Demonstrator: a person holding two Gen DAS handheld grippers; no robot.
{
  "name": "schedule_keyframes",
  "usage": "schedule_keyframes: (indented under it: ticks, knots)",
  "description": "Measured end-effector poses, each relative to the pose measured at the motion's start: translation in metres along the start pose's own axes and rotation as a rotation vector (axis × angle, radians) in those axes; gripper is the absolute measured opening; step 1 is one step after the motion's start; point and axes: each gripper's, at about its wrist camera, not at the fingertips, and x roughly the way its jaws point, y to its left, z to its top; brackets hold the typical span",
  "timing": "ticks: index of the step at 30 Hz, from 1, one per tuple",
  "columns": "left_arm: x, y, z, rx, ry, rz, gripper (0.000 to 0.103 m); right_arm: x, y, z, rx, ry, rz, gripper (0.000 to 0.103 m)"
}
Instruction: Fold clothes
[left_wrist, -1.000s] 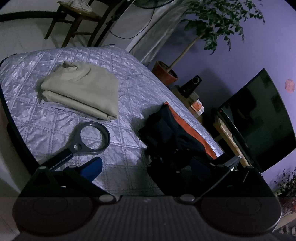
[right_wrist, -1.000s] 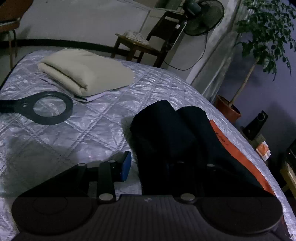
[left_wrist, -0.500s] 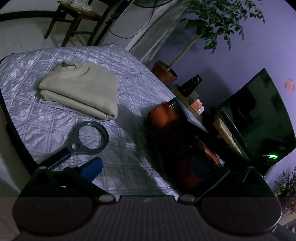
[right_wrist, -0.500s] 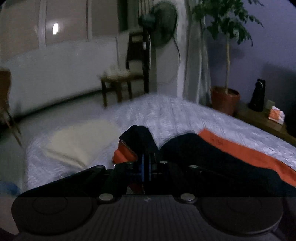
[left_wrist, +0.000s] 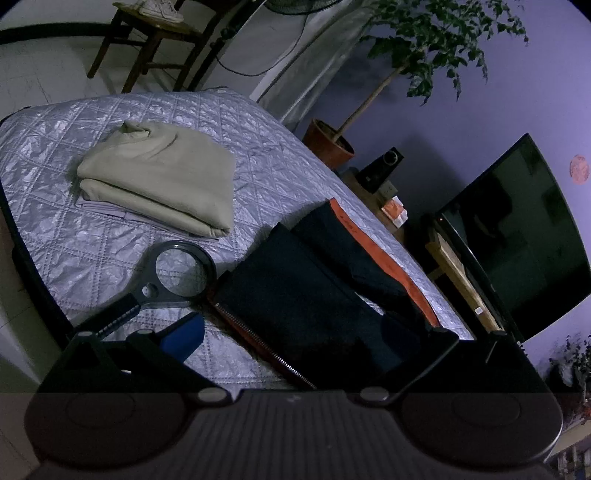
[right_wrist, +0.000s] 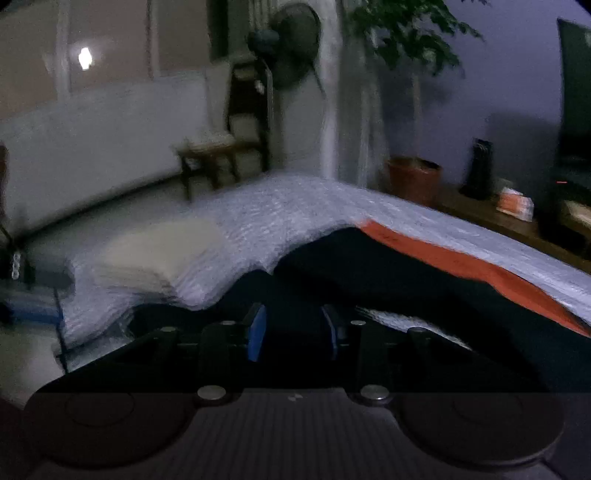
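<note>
**Dark jacket spread beneath two parted grippers**

Dark fabric with an orange lining, the jacket (left_wrist: 317, 295) lies on the quilted silver bedcover (left_wrist: 66, 236), directly under and ahead of the left gripper (left_wrist: 291, 332). Its zipper edge (left_wrist: 258, 343) runs diagonally just inside that gripper's blue left pad (left_wrist: 183, 332). The left gripper's fingers stand wide apart, the left one over bare quilt, the right one over the jacket, clamping nothing. Just ahead of its left finger lies a magnifying glass (left_wrist: 177, 273), its rim close beside the jacket's corner. Farther ahead and to the left sits a folded beige garment (left_wrist: 162, 177), well apart from the jacket.

In the blurred right wrist view, the right gripper (right_wrist: 293, 330) hangs over the jacket (right_wrist: 388, 280), jaws opening, blue pads (right_wrist: 256, 332) apart. Dark cloth shows behind the gap; nothing is pinched. The orange band (right_wrist: 461, 266) runs ahead and to its right.
</note>
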Motion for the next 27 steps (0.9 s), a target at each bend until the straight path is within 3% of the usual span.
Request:
schedule_keyframes:
  ticks: [3,5,7,10,15,19,21,22,24,25,27]
  knots:
    - [0.001,-0.002,0.0,0.001,0.001,-0.002,0.102,-0.038,-0.021,-0.035,-0.022,0.105,-0.143,0.041]
    - [0.002,-0.005,-0.001,0.007,0.003,-0.001,0.102,-0.066,-0.042,-0.057,-0.026,0.178,-0.259,0.055]
    - [0.003,-0.008,-0.002,0.018,0.005,0.0,0.102,-0.088,-0.063,-0.074,-0.07,0.233,-0.36,0.061]
    - [0.006,-0.015,-0.005,0.038,0.008,0.004,0.102,-0.104,-0.086,-0.093,-0.183,0.331,-0.433,0.061]
    - [0.013,-0.031,-0.013,0.081,0.024,0.012,0.102,-0.091,-0.108,-0.12,-0.265,0.394,-0.378,0.06]
    - [0.02,-0.048,-0.022,0.138,0.041,0.024,0.102,-0.076,-0.109,-0.128,-0.323,0.338,-0.367,0.064]
    - [0.023,-0.054,-0.026,0.164,0.05,0.027,0.102,-0.069,-0.115,-0.128,-0.291,0.337,-0.354,0.068]
    - [0.025,-0.056,-0.028,0.175,0.054,0.029,0.102,-0.065,-0.119,-0.128,-0.271,0.35,-0.346,0.065]
    - [0.028,-0.06,-0.03,0.192,0.063,0.033,0.102,-0.066,-0.13,-0.128,-0.168,0.352,-0.276,0.026]
    - [0.03,-0.061,-0.031,0.198,0.068,0.035,0.102,-0.064,-0.134,-0.127,-0.138,0.382,-0.276,0.0]
    - [0.032,-0.064,-0.032,0.209,0.072,0.038,0.102,-0.068,-0.131,-0.132,-0.135,0.406,-0.275,0.0]
